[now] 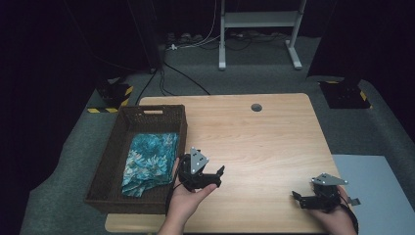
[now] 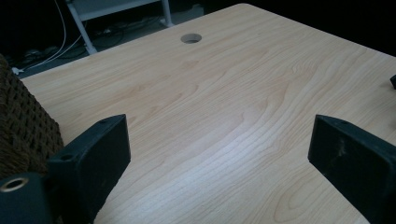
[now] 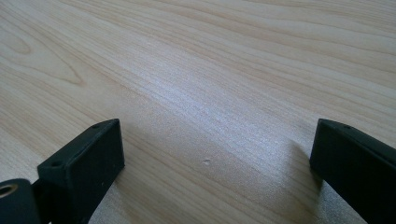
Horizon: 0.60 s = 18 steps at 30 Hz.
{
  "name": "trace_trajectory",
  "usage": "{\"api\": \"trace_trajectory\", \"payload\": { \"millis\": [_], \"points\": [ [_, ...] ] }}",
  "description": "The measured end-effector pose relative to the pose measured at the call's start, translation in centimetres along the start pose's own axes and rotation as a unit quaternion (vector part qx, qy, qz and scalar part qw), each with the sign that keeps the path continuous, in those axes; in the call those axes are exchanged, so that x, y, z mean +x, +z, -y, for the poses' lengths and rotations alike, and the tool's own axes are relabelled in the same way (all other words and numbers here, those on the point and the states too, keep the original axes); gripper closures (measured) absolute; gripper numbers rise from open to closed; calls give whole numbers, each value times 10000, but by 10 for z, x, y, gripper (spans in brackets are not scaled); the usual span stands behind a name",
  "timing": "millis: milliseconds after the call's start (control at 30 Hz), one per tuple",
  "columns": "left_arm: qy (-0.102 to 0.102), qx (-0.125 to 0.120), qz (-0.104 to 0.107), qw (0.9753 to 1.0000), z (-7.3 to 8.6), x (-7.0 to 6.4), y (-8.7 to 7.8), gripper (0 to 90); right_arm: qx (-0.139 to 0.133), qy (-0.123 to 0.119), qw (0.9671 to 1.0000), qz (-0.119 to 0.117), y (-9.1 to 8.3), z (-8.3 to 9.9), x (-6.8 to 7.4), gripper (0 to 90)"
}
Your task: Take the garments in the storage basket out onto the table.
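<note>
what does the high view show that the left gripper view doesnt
High view alone: the floral cloth lying in the basket, both hands, the right claw and the floor. Left gripper view alone: a close look between its open jaws, with bare wood between them. Both share: the table, its round hole, the basket's woven wall and the left claw.

I'm working in what looks like a lab or recording studio. Black curtains (image 1: 58,44) close off the space, grey carpet (image 1: 274,73) covers the floor, and cables (image 1: 195,41) trail across it. Yellow-and-black hazard tape marks stand bases (image 1: 113,95). My light wooden desk (image 1: 274,142) has a cable hole (image 1: 256,107), and a white desk frame (image 1: 259,29) stands behind.
</note>
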State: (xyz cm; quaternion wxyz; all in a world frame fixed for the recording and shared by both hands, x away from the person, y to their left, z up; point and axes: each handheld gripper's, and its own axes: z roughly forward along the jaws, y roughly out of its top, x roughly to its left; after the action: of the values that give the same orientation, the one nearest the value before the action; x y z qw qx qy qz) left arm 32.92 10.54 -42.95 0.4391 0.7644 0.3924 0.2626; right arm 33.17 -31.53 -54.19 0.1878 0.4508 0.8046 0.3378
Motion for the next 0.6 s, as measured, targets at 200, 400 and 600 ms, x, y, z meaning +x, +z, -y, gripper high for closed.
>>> {"api": "trace_trajectory", "payload": {
  "millis": [200,400,600],
  "points": [
    [-23,39,-71,10000,1,4,-2,59,-8,-40,10000,-17,0,0,1,37],
    [-106,4,-124,9999,0,10,-5,61,-43,-71,10000,-5,-1,0,1,64],
    [-99,-67,-149,9998,-4,11,-9,61,-41,-33,10000,43,-1,0,1,63]
  ]
}}
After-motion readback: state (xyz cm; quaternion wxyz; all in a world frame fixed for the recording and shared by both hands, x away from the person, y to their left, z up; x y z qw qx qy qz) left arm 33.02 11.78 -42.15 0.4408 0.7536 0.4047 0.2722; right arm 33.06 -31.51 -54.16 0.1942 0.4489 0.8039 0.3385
